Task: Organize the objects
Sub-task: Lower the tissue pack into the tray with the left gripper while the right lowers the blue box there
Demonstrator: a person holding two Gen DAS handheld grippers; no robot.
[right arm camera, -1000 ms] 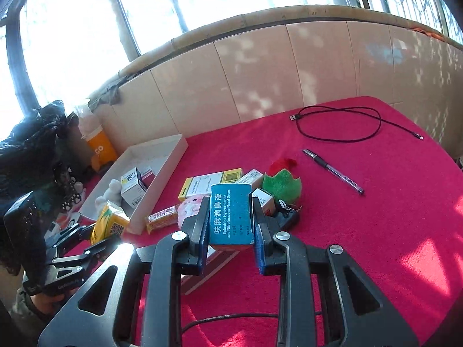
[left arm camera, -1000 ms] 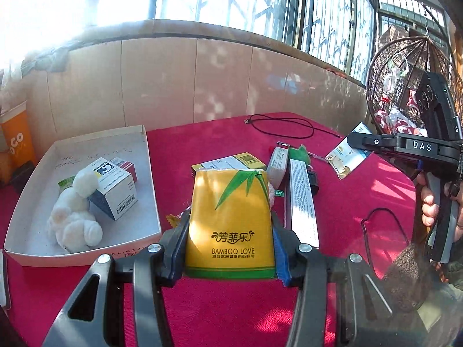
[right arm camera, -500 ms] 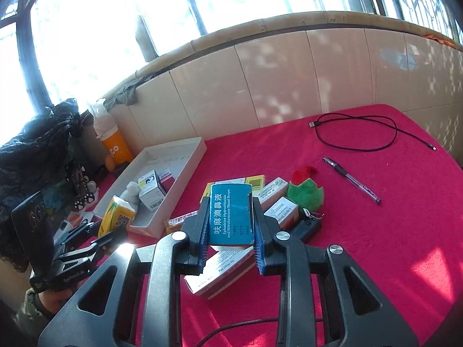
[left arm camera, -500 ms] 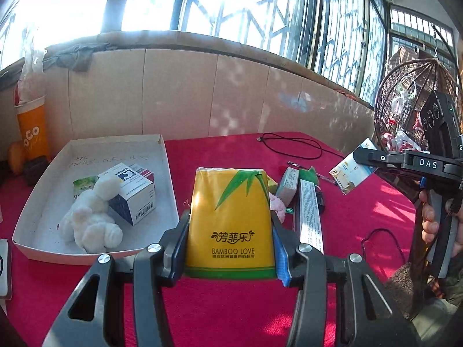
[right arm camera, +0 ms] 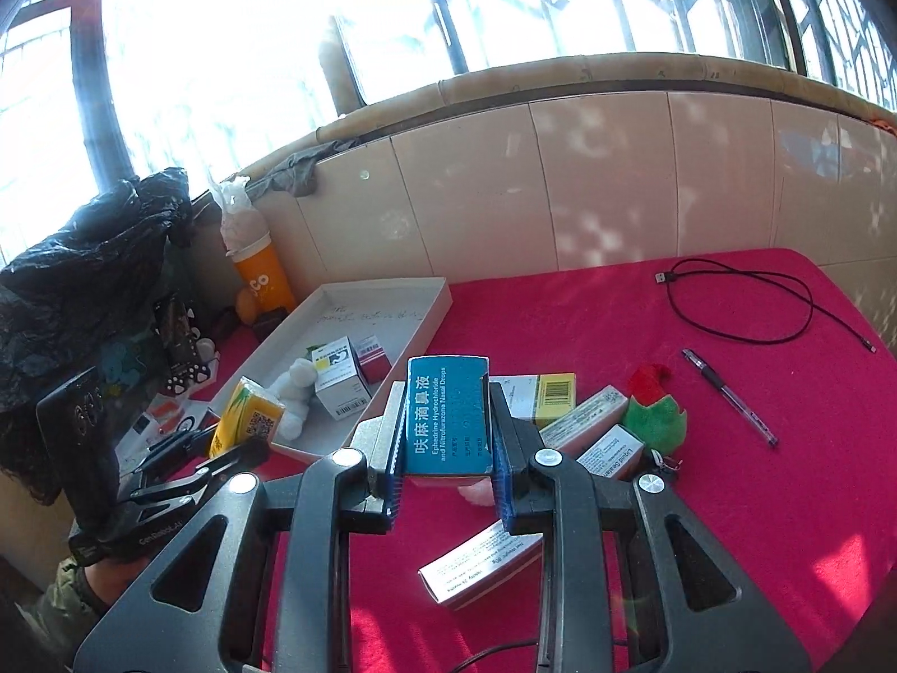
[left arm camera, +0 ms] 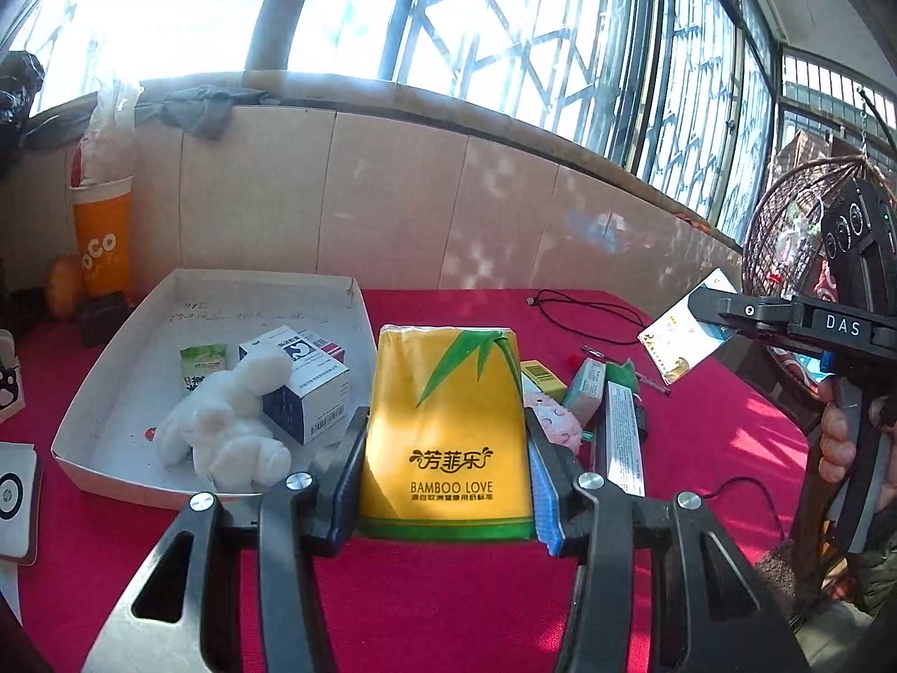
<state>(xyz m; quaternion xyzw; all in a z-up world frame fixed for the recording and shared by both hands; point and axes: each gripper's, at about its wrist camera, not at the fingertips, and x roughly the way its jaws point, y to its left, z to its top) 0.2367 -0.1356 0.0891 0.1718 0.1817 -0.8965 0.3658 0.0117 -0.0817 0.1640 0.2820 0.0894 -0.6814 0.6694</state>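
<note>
Yellow tissue pack (left arm camera: 448,426) is being gripped by the left gripper (left arm camera: 445,465), held above the red tablecloth (left arm camera: 448,605) just beside the white tray (left arm camera: 112,392). Blue nose-drops box (right arm camera: 448,415) is being clamped upright by the right gripper (right arm camera: 445,448) over the scattered boxes (right arm camera: 583,415).

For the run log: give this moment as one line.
left gripper: shut on tissue pack | right gripper: shut on blue box | tray: holds white plush, boxes
</note>
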